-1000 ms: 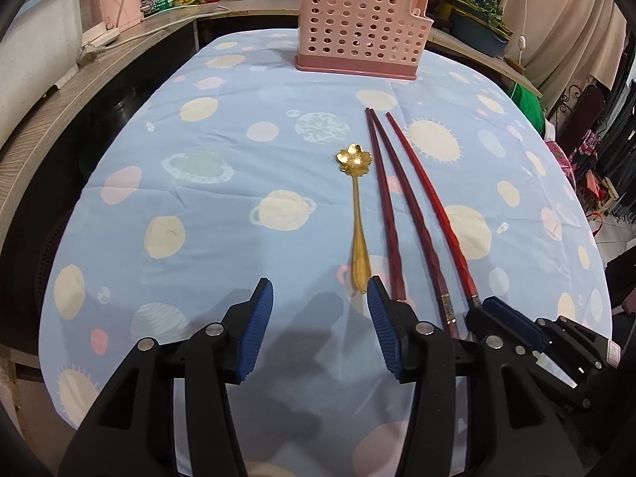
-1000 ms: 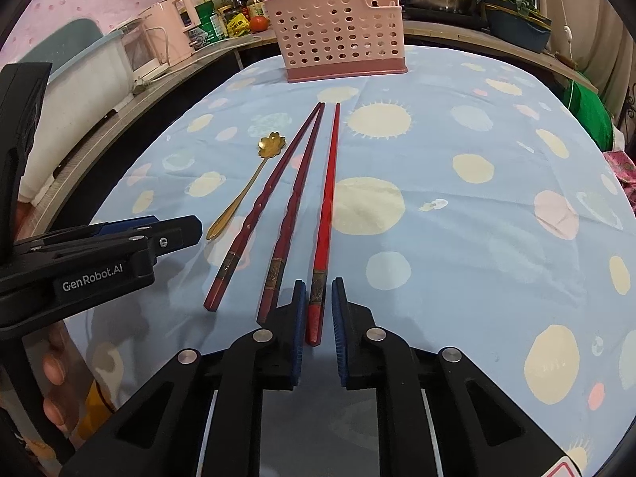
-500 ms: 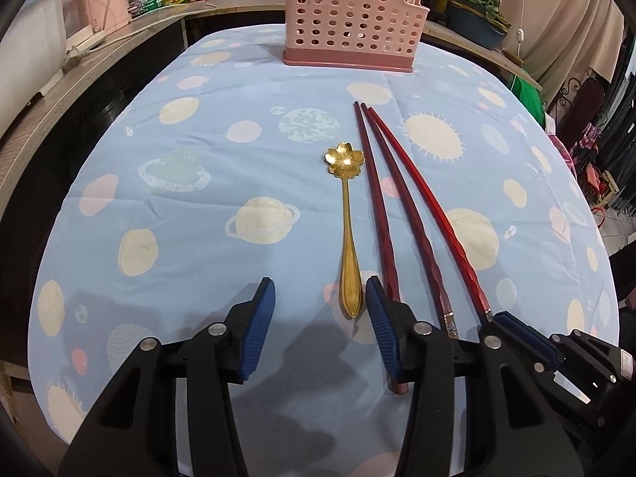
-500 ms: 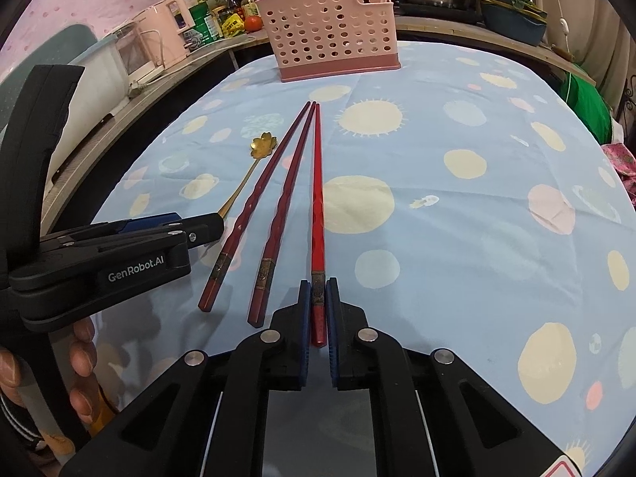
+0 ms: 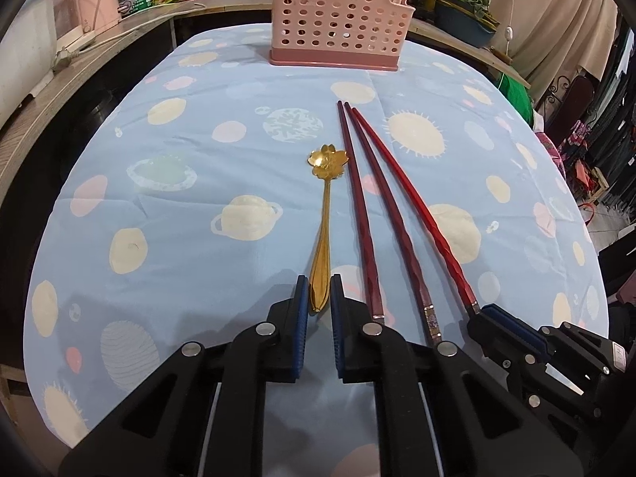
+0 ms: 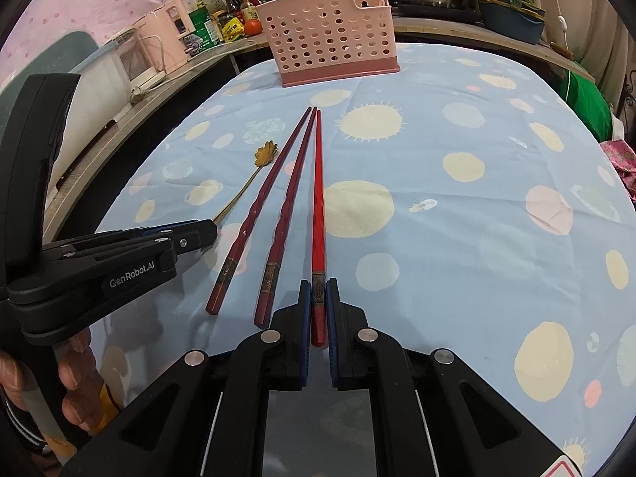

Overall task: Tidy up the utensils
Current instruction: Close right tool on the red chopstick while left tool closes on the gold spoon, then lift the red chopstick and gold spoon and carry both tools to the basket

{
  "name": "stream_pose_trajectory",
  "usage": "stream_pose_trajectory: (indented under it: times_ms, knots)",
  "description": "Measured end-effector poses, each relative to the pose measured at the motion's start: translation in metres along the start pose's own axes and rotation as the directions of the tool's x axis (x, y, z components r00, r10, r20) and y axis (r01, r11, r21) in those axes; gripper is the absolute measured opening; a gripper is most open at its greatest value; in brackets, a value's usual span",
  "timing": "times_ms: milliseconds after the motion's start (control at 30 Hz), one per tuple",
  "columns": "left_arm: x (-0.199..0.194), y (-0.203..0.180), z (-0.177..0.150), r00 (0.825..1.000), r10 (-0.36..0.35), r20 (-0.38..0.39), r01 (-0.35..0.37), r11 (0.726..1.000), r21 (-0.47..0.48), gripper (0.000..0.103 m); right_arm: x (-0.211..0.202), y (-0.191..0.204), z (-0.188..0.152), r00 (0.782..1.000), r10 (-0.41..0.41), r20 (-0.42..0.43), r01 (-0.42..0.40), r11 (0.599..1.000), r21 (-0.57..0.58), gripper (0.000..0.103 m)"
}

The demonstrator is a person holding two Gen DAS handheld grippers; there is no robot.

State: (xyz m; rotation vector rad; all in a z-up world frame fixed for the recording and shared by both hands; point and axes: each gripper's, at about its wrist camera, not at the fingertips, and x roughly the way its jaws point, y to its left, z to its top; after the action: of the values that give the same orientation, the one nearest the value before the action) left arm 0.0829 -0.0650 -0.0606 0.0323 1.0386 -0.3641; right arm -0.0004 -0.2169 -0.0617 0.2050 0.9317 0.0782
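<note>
A gold spoon [image 5: 324, 218] with a flower-shaped bowl lies on the blue tablecloth; it also shows in the right wrist view [image 6: 254, 177]. My left gripper [image 5: 319, 290] is shut on the spoon's handle end. Three red chopsticks lie side by side to its right. My right gripper [image 6: 318, 296] is shut on the near end of the bright red chopstick [image 6: 318, 198], which still rests on the cloth. The two darker chopsticks [image 6: 284, 214] lie free beside it. A pink perforated utensil basket [image 5: 338, 20] stands at the far end of the table.
The table [image 5: 179, 198] is covered by a blue planet-print cloth. A wooden counter [image 5: 79, 63] with appliances and jars runs along the left and back. Pots and a planter stand behind the basket [image 6: 330, 39]. A green object [image 6: 584, 99] lies off the right edge.
My left gripper moved forward and closed on the spoon's handle; it was wide open before. My right gripper closed tighter on the bright red chopstick's end.
</note>
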Motion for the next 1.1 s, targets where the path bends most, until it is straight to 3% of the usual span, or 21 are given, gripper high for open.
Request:
stream_pose_trajectory:
  times_ms: [500, 567, 1100]
  knots:
    - [-0.050, 0.002, 0.030, 0.995, -0.019, 0.100, 0.021, 1.000, -0.013, 0.008, -0.057, -0.011, 0.044, 0.986, 0.027, 0.165, -0.034, 0.998, 0.044, 0.007]
    - [-0.054, 0.002, 0.036, 0.994, -0.022, 0.109, 0.024, 1.000, -0.013, 0.001, -0.064, -0.013, 0.052, 0.982, 0.030, 0.189, -0.039, 0.998, 0.046, 0.007]
    - [-0.081, 0.005, 0.083, 0.985, -0.039, 0.167, 0.044, 0.999, -0.025, 0.000, -0.108, -0.025, 0.129, 0.930, 0.025, 0.367, -0.044, 0.998, 0.046, 0.007]
